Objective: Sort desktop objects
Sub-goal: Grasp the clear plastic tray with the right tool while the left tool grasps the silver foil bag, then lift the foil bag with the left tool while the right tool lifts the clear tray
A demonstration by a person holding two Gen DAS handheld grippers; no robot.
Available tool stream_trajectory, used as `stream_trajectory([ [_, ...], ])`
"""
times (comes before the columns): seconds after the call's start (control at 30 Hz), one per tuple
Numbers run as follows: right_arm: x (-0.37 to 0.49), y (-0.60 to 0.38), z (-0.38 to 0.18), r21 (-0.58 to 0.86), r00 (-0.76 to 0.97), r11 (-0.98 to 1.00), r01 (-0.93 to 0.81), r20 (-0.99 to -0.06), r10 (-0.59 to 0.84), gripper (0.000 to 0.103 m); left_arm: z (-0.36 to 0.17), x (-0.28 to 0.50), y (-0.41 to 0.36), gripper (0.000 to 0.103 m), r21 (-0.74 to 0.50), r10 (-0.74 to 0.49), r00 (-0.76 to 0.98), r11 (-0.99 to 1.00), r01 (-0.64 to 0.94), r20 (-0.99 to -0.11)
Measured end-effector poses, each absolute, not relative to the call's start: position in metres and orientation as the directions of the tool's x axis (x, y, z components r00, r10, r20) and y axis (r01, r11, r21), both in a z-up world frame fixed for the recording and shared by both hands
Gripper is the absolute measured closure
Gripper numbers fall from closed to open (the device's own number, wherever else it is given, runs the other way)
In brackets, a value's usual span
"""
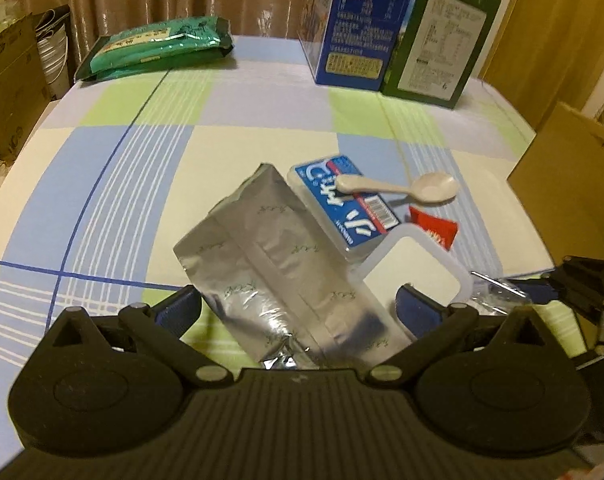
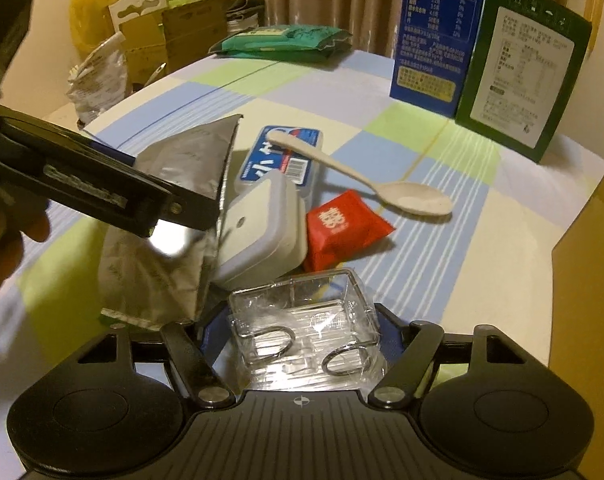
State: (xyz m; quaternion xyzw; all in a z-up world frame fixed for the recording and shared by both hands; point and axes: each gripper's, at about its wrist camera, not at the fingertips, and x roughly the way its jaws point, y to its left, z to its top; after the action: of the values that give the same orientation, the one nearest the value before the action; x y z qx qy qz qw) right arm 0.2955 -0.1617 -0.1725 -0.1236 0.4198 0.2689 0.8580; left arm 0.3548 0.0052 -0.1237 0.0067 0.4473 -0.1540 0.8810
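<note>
Lying between the left gripper's (image 1: 298, 304) spread fingers, the silver foil pouch (image 1: 270, 264) sits untouched by either pad, its far end propped against the blue-labelled box (image 1: 341, 204). Over the checked tabletop (image 1: 102, 168), the right gripper's (image 2: 298, 332) fingers flank the clear plastic box (image 2: 302, 320); whether they press it, I cannot tell.

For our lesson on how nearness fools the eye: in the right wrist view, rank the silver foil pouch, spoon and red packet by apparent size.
1. silver foil pouch, though partly hidden by the left gripper
2. spoon and red packet: too alike to rank; the spoon looks longer, the packet broader.
</note>
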Motion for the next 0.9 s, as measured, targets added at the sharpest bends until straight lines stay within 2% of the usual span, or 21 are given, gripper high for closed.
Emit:
stream_trajectory([
  [0.1,0.286,-0.158,-0.171,0.044,0.48,0.83,-0.555,-0.799,0.363,0.033,-0.125,0.354,0.007,0.024,-0.146,-0.296,0.51,0.939,0.313,-0.808],
  [0.17,0.281,-0.156,-0.17,0.07,0.46,0.828,-0.556,-0.804,0.377,0.034,-0.125,0.352,0.007,0.051,-0.14,-0.296,0.481,0.932,0.334,-0.825],
  [0.33,0.26,-0.15,-0.167,0.122,0.418,0.822,-0.556,-0.814,0.404,0.034,-0.12,0.336,0.017,0.054,-0.126,-0.312,0.41,0.898,0.421,-0.857],
  [0.63,0.205,-0.159,-0.153,0.171,0.4,0.848,-0.502,-0.823,0.403,0.034,-0.103,0.262,0.028,0.056,-0.123,-0.338,0.267,0.795,0.594,-0.902],
  [0.7,0.2,-0.162,-0.153,0.168,0.406,0.855,-0.491,-0.824,0.395,0.034,-0.101,0.25,0.035,0.046,-0.129,-0.34,0.272,0.805,0.579,-0.9],
  [0.73,0.2,-0.163,-0.154,0.166,0.409,0.858,-0.485,-0.824,0.391,0.034,-0.1,0.246,0.038,0.029,-0.13,-0.338,0.282,0.816,0.563,-0.898],
  [0.77,0.201,-0.164,-0.154,0.167,0.411,0.862,-0.479,-0.825,0.388,0.034,-0.099,0.245,0.041,0.019,-0.128,-0.335,0.299,0.829,0.545,-0.894],
  [0.9,0.208,-0.168,-0.153,0.162,0.427,0.879,-0.448,-0.825,0.37,0.034,-0.097,0.255,0.043,0.018,-0.125,-0.317,0.354,0.873,0.471,-0.88],
])
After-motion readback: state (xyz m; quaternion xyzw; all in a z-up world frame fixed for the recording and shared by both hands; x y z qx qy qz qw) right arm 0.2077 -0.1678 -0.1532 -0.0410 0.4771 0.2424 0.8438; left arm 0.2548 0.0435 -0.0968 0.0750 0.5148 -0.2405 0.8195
